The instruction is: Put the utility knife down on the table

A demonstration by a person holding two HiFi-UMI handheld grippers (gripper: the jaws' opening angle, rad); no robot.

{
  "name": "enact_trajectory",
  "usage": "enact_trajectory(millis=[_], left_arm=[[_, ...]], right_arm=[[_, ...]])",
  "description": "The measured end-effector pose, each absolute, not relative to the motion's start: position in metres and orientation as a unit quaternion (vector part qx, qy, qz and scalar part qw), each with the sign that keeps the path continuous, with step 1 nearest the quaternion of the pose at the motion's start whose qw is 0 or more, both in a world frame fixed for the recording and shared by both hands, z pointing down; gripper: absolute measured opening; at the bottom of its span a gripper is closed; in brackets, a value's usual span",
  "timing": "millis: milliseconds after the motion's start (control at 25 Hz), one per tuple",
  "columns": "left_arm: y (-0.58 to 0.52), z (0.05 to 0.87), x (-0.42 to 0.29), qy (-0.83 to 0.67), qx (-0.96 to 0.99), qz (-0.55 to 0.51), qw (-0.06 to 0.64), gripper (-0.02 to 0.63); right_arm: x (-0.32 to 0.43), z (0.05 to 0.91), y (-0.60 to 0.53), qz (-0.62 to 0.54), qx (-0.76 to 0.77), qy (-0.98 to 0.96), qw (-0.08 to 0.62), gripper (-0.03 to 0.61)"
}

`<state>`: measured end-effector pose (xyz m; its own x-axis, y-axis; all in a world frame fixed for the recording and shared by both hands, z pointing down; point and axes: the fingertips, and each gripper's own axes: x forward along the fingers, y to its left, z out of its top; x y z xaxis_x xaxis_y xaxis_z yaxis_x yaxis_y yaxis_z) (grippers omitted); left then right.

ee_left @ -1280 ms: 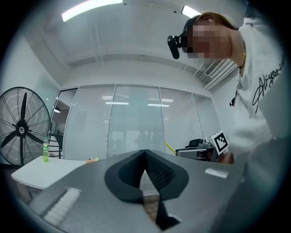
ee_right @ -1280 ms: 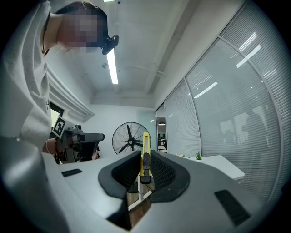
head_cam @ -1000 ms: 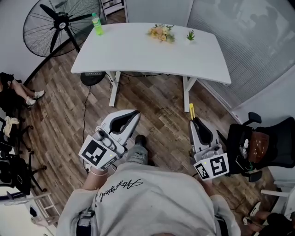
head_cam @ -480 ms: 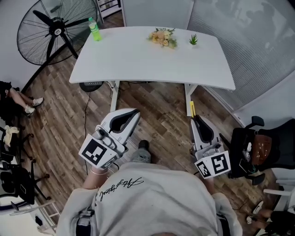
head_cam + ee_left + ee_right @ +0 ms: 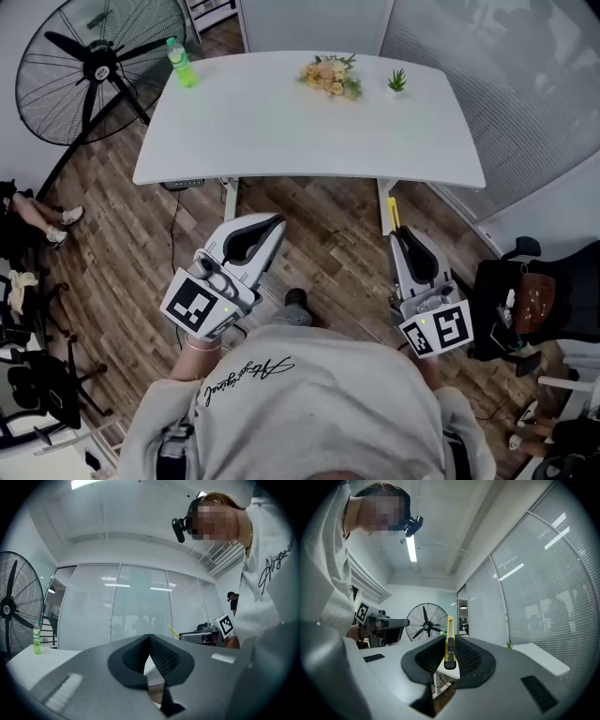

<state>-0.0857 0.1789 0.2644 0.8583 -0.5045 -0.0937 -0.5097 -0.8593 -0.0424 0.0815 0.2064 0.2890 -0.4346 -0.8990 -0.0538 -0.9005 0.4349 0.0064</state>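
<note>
Ahead of the person: a white table [image 5: 309, 122] stands on the wooden floor [image 5: 122, 216], apart from both grippers, which are held low in front of the white shirt [image 5: 300, 412].
Right gripper [image 5: 397, 234]: held level on the person's right side, pointing toward the table's near edge, with the right marker cube [image 5: 438, 330] at its rear, close to the body.
Right jaws: pinching the utility knife [image 5: 449, 641]; in the right gripper view the ribbed pads press on both sides of its body.
Utility knife: yellow with a dark slider, clamped in the right jaws with its yellow end sticking out past the fingertips toward the table; it hangs over the floor, off the tabletop.
Left gripper [image 5: 275, 223]: also level, on the person's left side, angled slightly inward toward the right gripper, with the left marker cube [image 5: 197, 307] at its rear.
Left jaws: pressed together at the tips, with nothing between them in the left gripper view.
On the tabletop: a green bottle [image 5: 178, 64] at the far left corner, a bunch of flowers [image 5: 328, 75] and a small plant [image 5: 397, 82] along the far edge.
Beside the table: a standing fan [image 5: 94, 66] to its left, a black chair [image 5: 539, 300] at the right of the head view.
</note>
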Motion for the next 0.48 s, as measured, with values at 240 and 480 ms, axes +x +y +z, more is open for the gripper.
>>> enact_trajectory(millis=[240,480], left_arm=[[0.149,0.26,-0.092,0.257,-0.965,0.04,0.032,0.0],[0.123,0.259,-0.1,0.248,-0.967,0.039,0.031,0.0]], right_arm=[[0.07,0.288,0.179,0.012,-0.535,0.844,0.026,0.066],[0.065,0.286,0.155,0.011,-0.545,0.838,0.027,0.066]])
